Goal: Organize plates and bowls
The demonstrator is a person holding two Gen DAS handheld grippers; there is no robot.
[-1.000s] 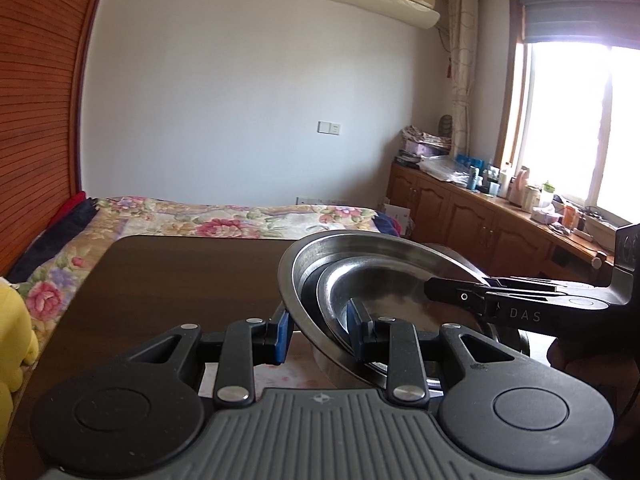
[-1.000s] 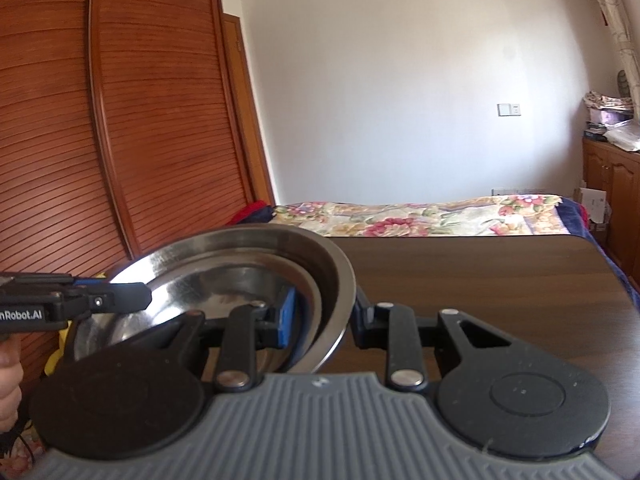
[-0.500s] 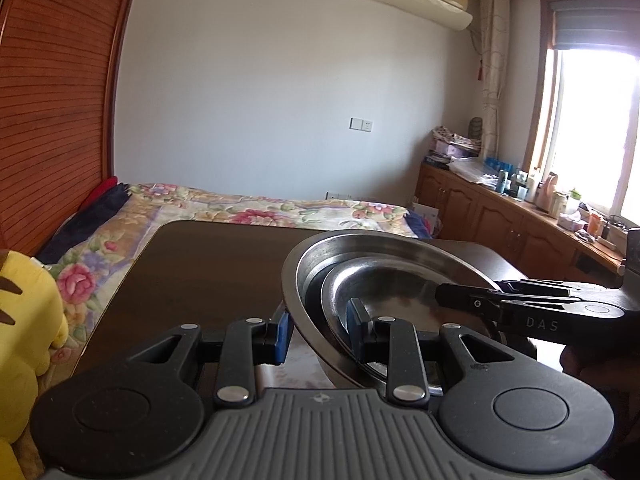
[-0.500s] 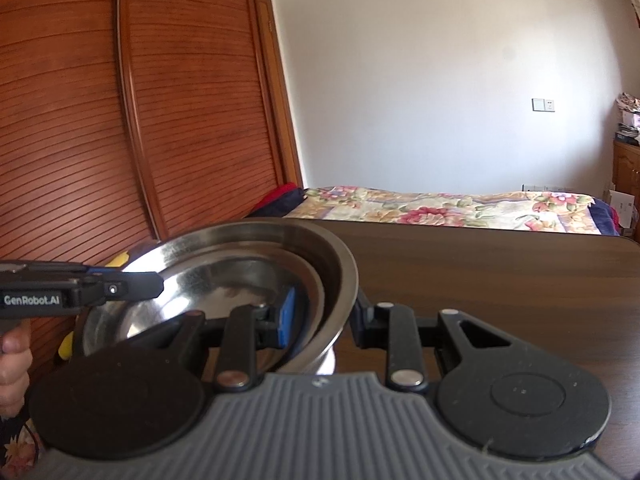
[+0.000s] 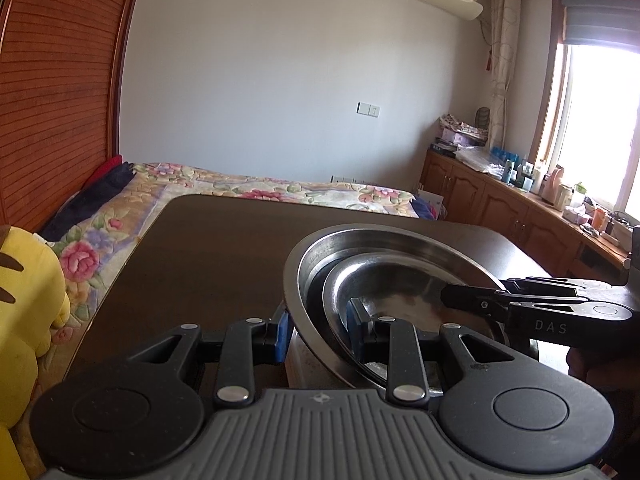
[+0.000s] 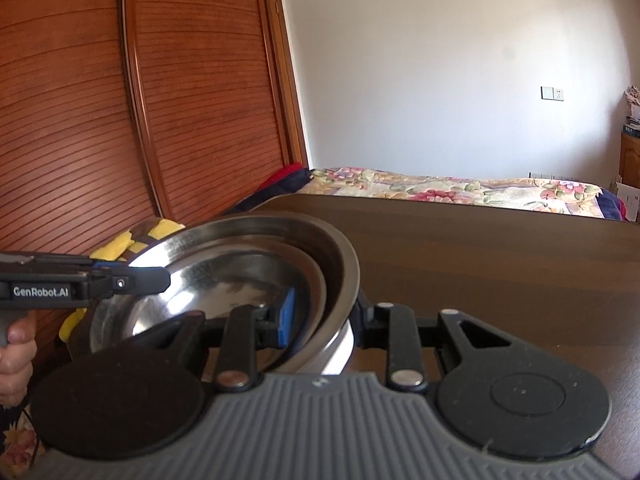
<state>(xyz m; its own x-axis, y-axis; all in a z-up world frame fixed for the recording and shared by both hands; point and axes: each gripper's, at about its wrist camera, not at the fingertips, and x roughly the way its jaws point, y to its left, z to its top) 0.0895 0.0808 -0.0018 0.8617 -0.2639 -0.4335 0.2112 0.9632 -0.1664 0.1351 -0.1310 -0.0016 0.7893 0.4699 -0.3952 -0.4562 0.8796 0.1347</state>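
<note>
1. Stack of nested round stainless-steel bowls (image 5: 384, 280) above dark brown wooden table (image 5: 208, 248) — gripped from both sides.
2. Left gripper (image 5: 316, 332) clamped across near rim — same for right gripper (image 6: 324, 316).

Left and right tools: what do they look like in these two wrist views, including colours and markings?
Both tools match: a ribbed grey body, two round black discs, black linkage arms with silver rivets, and blue finger pads. The left tool shows white "GenRobot.AI" lettering on its side in the right wrist view. The right tool shows "DAS" on its side in the left wrist view. No sleeves are visible.
</note>
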